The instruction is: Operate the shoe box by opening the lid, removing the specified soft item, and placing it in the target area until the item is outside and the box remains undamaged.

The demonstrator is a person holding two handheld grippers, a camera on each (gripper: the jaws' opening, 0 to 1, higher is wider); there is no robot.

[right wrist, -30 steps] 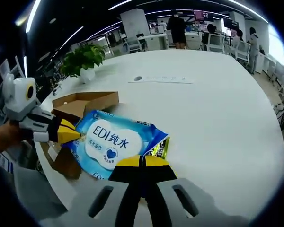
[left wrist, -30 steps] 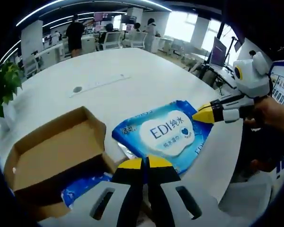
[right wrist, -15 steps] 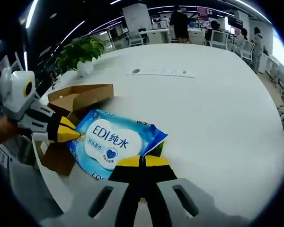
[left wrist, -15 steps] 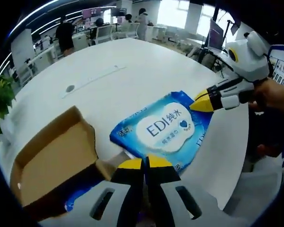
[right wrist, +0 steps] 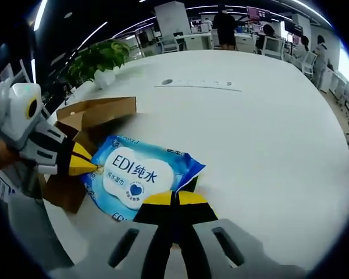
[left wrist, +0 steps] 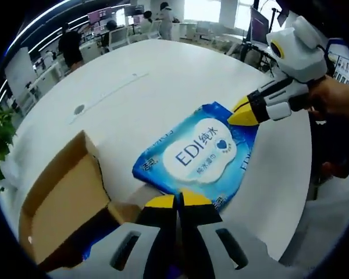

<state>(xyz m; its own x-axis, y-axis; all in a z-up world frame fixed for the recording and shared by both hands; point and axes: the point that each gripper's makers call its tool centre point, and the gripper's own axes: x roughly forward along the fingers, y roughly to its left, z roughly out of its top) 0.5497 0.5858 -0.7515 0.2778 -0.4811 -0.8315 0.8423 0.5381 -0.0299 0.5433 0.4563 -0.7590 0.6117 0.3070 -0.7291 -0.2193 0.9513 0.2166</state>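
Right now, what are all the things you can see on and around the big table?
Wipes pack: one, blue with white label, lying on the table, pinched at opposite ends.
Cardboard box: one, brown, open, beside the pack.
Table: one, white, large.
Potted plant: one, green, at the table's edge.
Flat strip: one, pale, mid-table.
People and desks: several, far background.
Left gripper: yellow tips, shut on the pack.
Right gripper: yellow tips, shut on the pack.

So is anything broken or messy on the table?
Nothing looks broken. The blue wipes pack is out of the open cardboard box, and both grippers are shut on its opposite ends. Another blue pack peeks from under the box flap.
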